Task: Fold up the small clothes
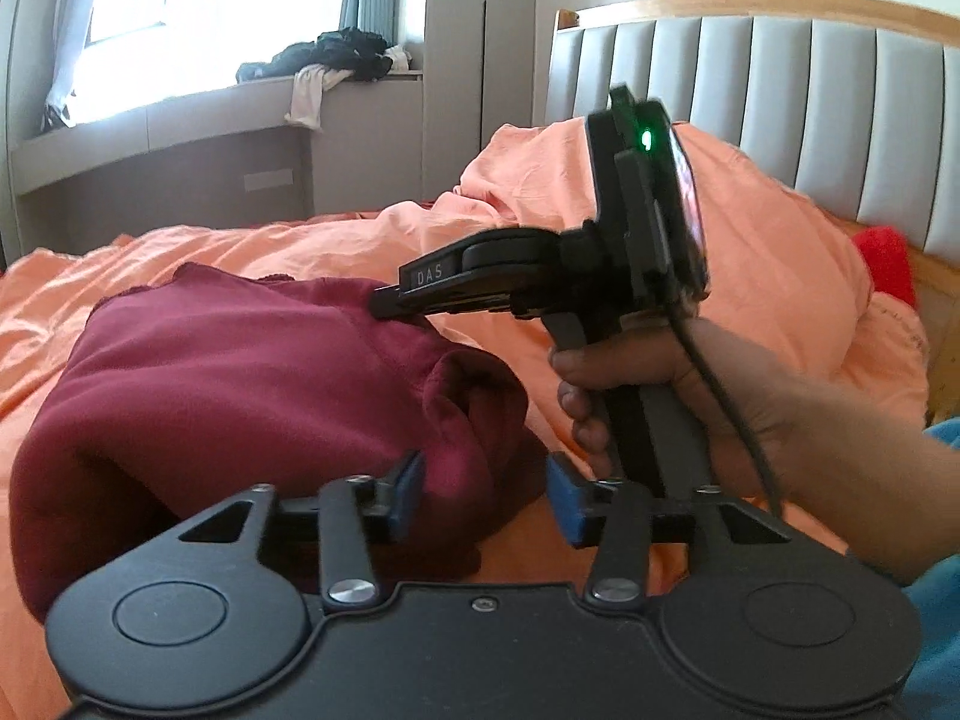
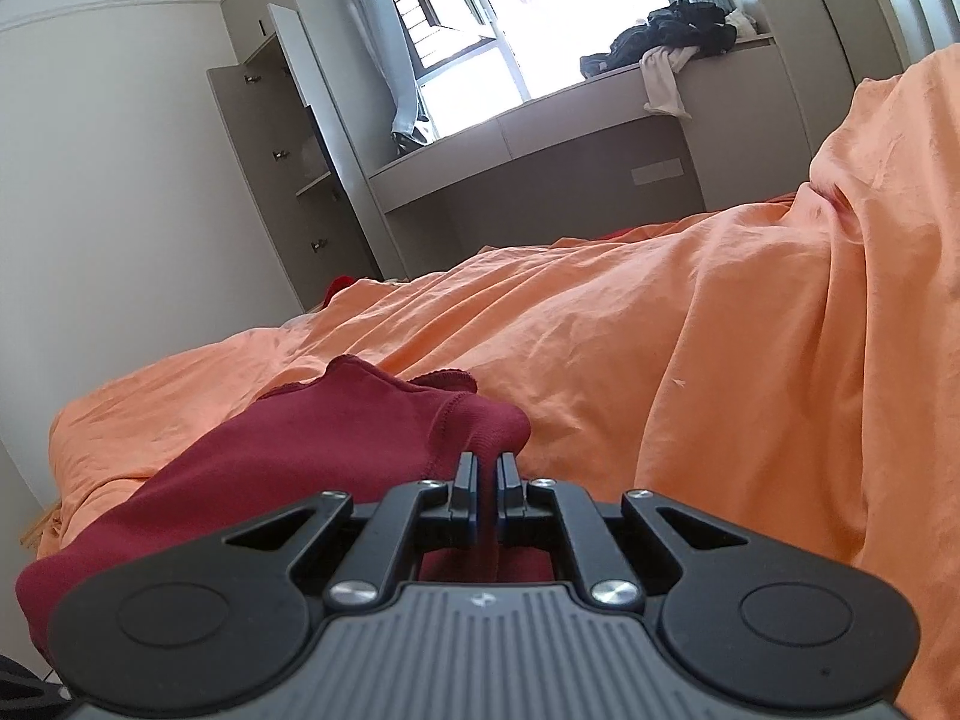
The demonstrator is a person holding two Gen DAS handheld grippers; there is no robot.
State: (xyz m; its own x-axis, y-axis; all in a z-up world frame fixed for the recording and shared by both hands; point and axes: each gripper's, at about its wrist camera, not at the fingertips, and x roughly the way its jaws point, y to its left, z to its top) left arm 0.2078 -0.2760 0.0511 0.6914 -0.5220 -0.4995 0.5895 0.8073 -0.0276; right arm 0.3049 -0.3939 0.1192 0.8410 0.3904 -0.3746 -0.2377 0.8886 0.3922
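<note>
My left gripper [image 1: 486, 498] stands with its blue pads [image 1: 567, 504] apart, and a rumpled fold of the maroon garment [image 1: 240, 384] bulges up between them without either pad pressing on it. The garment lies heaped on the orange bedsheet [image 1: 780, 276], its bulk spreading away to the left of that gripper in the left wrist view. My right gripper [image 2: 487, 474] has its jaws drawn nearly together, pinching a corner of the same maroon garment [image 2: 336, 426] near a stitched seam; the cloth rises in a small peak right at the fingertips. In the left wrist view I see that right gripper [image 1: 384, 303] from the side, its tip touching the garment's upper edge, with my right hand [image 1: 648, 396] wrapped around its handle and a black cable [image 1: 738, 420] trailing down past the wrist. A green light [image 1: 646, 138] glows on its body. Behind the bed stands a grey padded headboard [image 1: 780, 90] with a wooden rim. On the window ledge [image 2: 600, 90] across the room lies a pile of dark clothes [image 2: 678, 30], with a pale cloth [image 2: 663, 84] hanging over the edge.
</note>
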